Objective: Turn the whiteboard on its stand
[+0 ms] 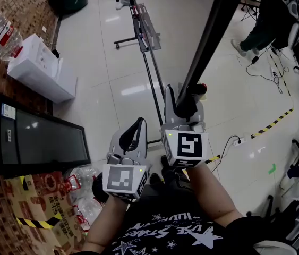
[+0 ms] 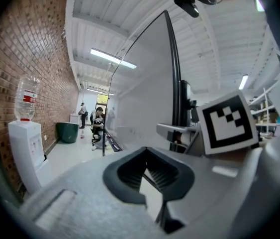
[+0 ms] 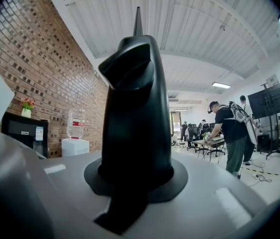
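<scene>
The right gripper (image 1: 184,109) has its jaws clenched on the dark edge of the whiteboard (image 1: 213,31); in the right gripper view that edge (image 3: 135,108) rises as a black column straight up from between the jaws of the right gripper (image 3: 137,176), tapering to a thin spike near the ceiling; the left gripper (image 1: 137,129) sits just beside it, lower and to the left in the head view, with its jaws released, a narrow gap showing pale floor between the ribbed pads and nothing in them (image 2: 149,176); from that side the whiteboard (image 2: 144,88) stands upright as a broad pale panel with a dark rim, the right gripper's marker cube close by; seen from above the board runs edge-on as a slanted black bar over the glossy floor (image 1: 112,62), the stand's base (image 1: 145,28) stretching away beyond; a water dispenser (image 1: 37,62) and a black screen (image 1: 37,139) stand along the brick wall (image 2: 30,44); a person (image 3: 232,133) stands well apart by a worktop.
</scene>
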Available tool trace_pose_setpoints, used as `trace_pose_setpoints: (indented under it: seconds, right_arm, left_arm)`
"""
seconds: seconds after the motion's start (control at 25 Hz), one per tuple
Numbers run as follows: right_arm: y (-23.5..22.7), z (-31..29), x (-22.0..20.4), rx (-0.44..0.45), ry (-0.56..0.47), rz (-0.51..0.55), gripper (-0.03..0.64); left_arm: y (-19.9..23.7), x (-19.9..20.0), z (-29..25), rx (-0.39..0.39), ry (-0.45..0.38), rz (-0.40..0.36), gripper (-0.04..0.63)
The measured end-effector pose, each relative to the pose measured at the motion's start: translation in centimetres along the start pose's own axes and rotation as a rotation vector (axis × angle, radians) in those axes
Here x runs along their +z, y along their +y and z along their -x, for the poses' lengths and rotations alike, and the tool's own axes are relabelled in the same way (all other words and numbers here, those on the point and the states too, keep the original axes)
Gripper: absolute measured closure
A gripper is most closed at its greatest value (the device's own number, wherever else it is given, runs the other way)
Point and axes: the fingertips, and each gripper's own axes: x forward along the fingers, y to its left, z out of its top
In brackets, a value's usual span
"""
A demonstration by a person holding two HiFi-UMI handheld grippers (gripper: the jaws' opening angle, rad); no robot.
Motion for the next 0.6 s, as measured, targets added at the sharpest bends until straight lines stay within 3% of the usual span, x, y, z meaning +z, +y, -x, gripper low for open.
trace_pose_setpoints:
  seconds: [0.6]
  right_arm:
    - [-0.1,4.8,0.2,0.003,0.009,-0.002,0.517]
  left_arm:
    - [-4.0,-1.9,1.3,-0.131,0.026,0.041,0.589]
